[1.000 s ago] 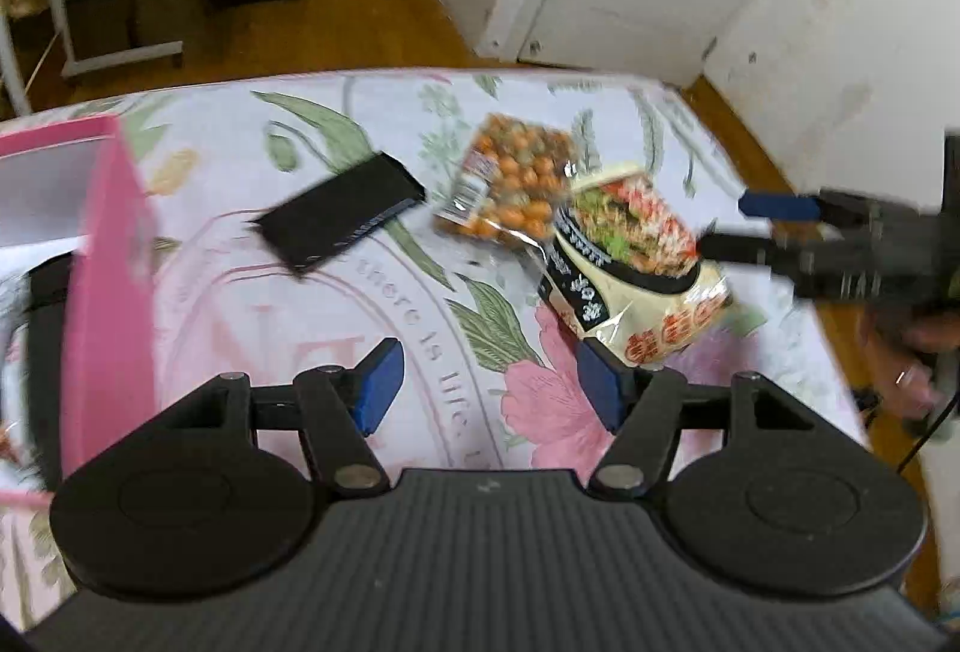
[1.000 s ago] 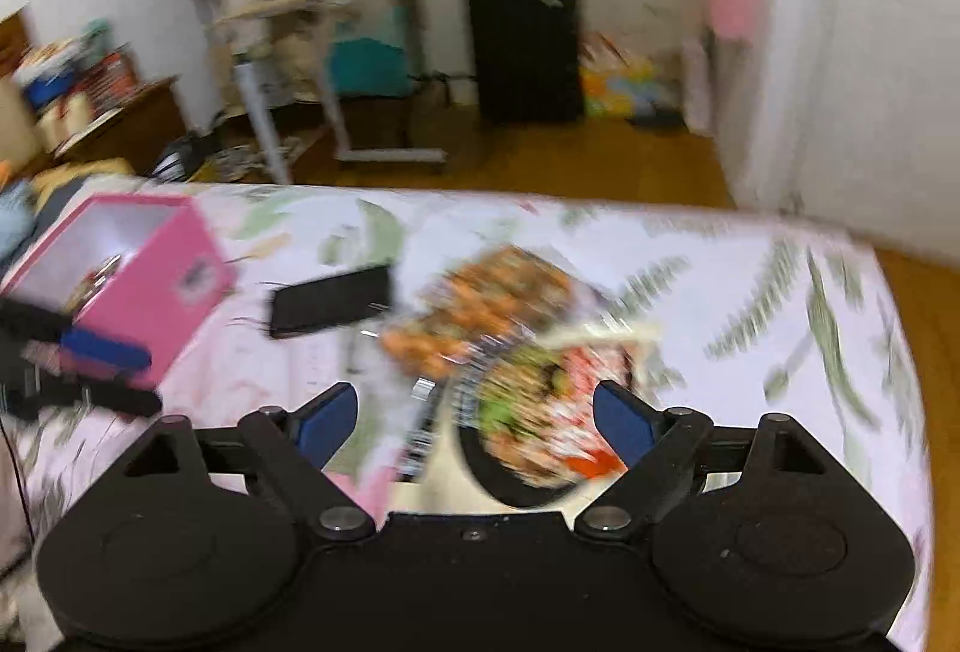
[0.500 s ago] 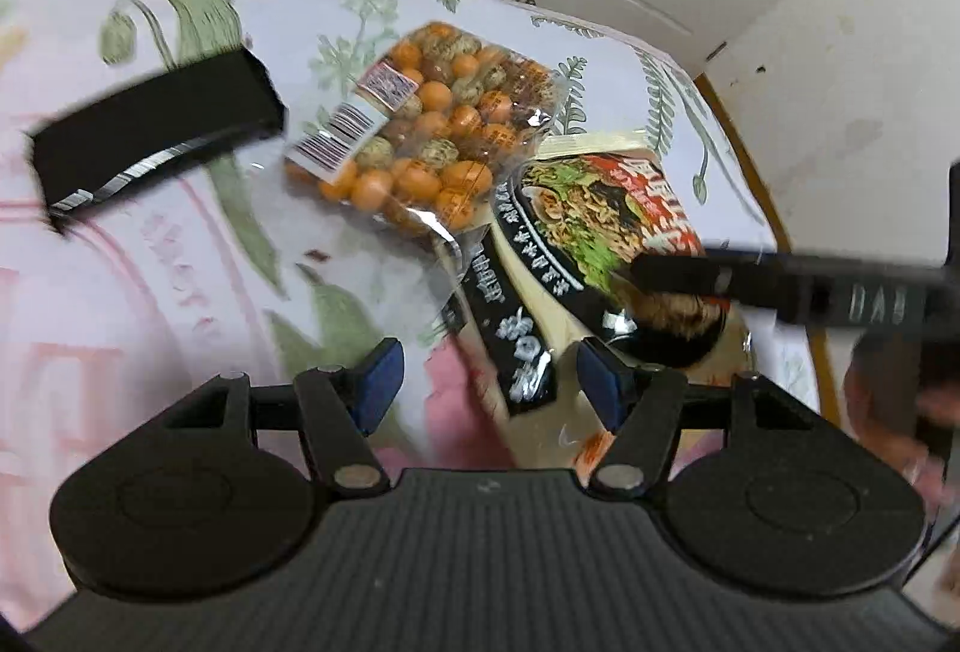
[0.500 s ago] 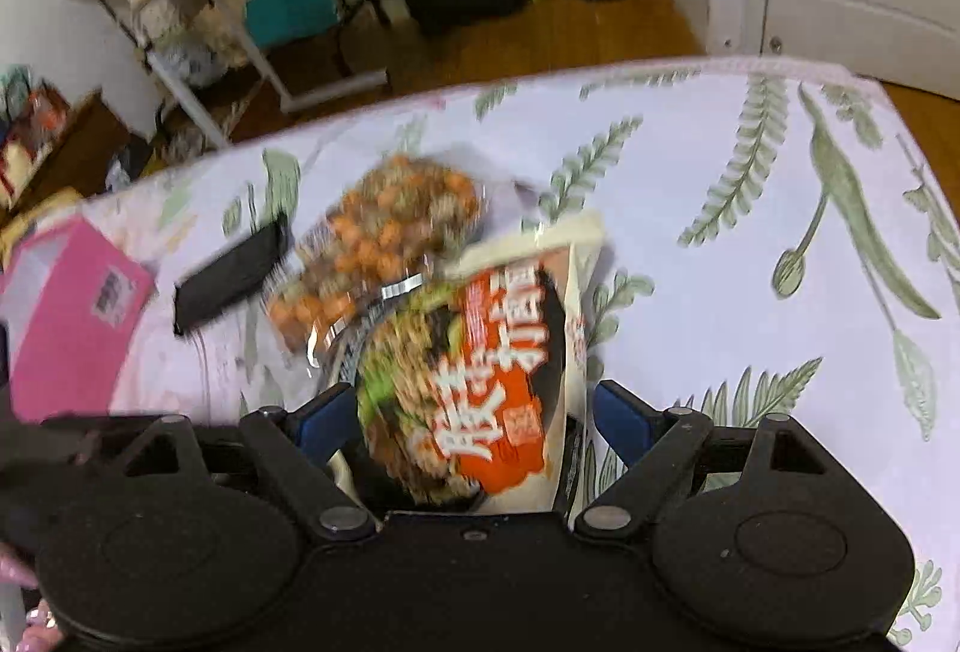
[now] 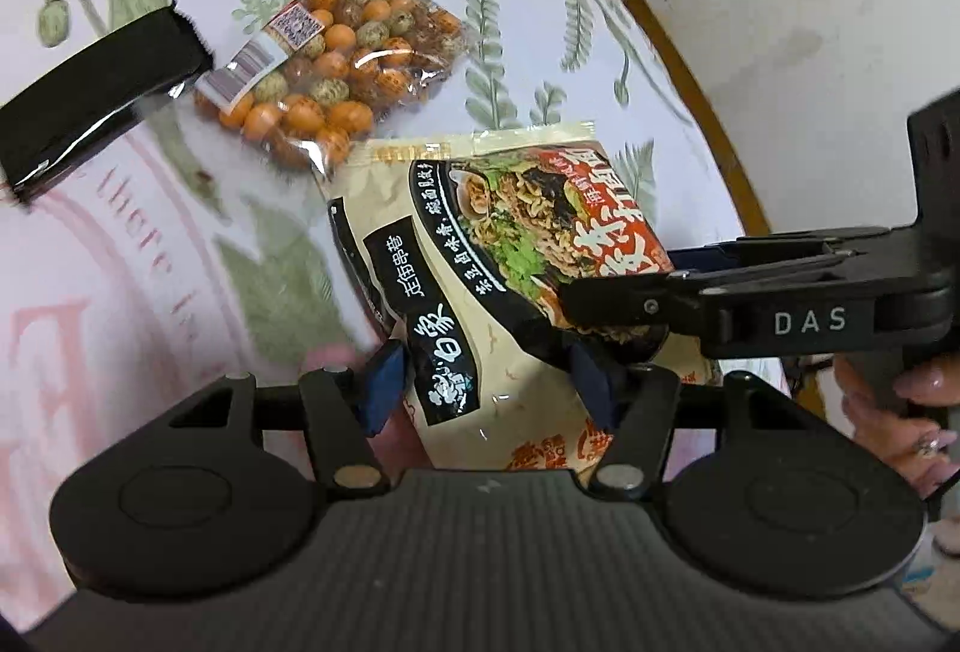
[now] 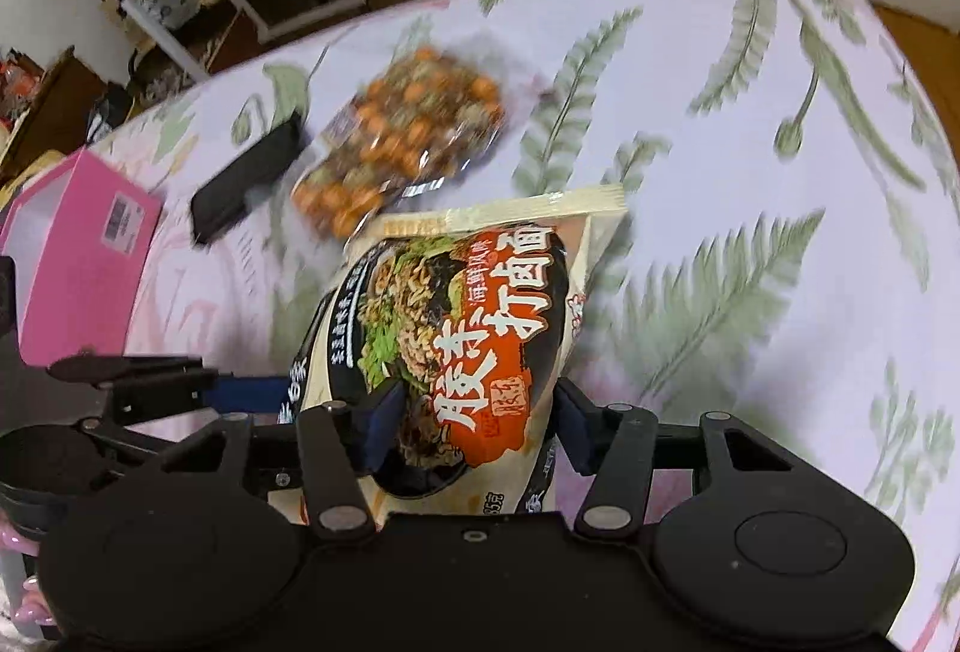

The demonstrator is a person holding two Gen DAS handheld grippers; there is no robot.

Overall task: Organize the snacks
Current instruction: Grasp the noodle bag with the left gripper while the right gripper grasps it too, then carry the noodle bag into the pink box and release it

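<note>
A cream, black and red noodle packet (image 5: pixel 480 286) lies on the floral cloth; it also shows in the right wrist view (image 6: pixel 474 328). My left gripper (image 5: pixel 489 388) is open with the packet's near end between its blue fingers. My right gripper (image 6: pixel 474 424) is open around the same packet from the other side; it also shows in the left wrist view (image 5: pixel 624 292), over the packet. A clear bag of orange and speckled round snacks (image 5: pixel 336 63) lies just beyond the packet. A black snack bar (image 5: pixel 102 81) lies left of that bag.
A pink open box (image 6: pixel 78 244) stands at the left on the cloth-covered table (image 6: pixel 750 141). Beyond the table are a wooden floor, a black suitcase, a white door and a folding stand. The table's right edge runs close to a white wall (image 5: pixel 810 21).
Both grippers have closed in on the noodle packet, which now sits between each pair of fingers. The pink box has left the left wrist view.
</note>
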